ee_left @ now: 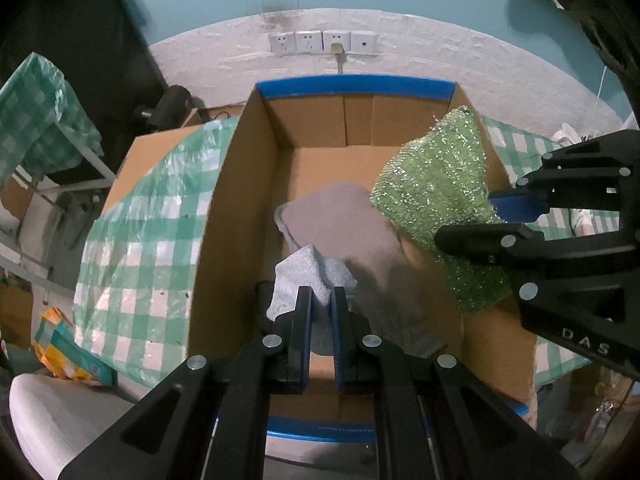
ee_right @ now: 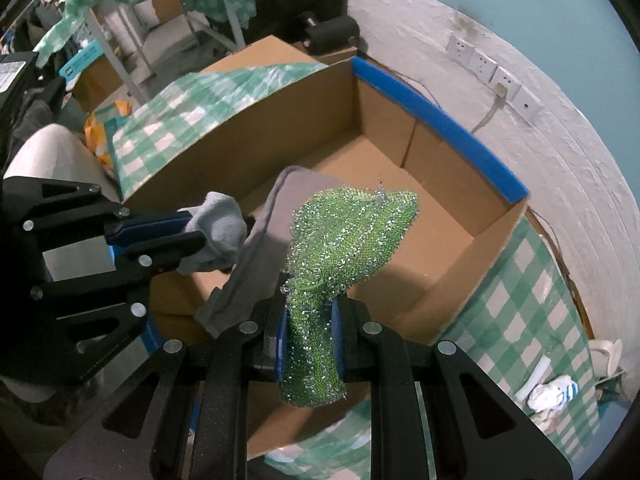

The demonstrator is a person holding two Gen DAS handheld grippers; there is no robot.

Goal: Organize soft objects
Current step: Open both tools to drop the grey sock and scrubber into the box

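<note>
grey sock (ee_left: 316, 276) pinched in left tongs (ee_left: 321, 300) above box (ee_left: 236, 168).

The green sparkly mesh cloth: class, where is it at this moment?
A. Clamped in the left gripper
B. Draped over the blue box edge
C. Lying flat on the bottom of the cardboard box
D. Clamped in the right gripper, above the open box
D: the right gripper is shut on the green sparkly mesh cloth, which hangs above the open cardboard box.
</note>
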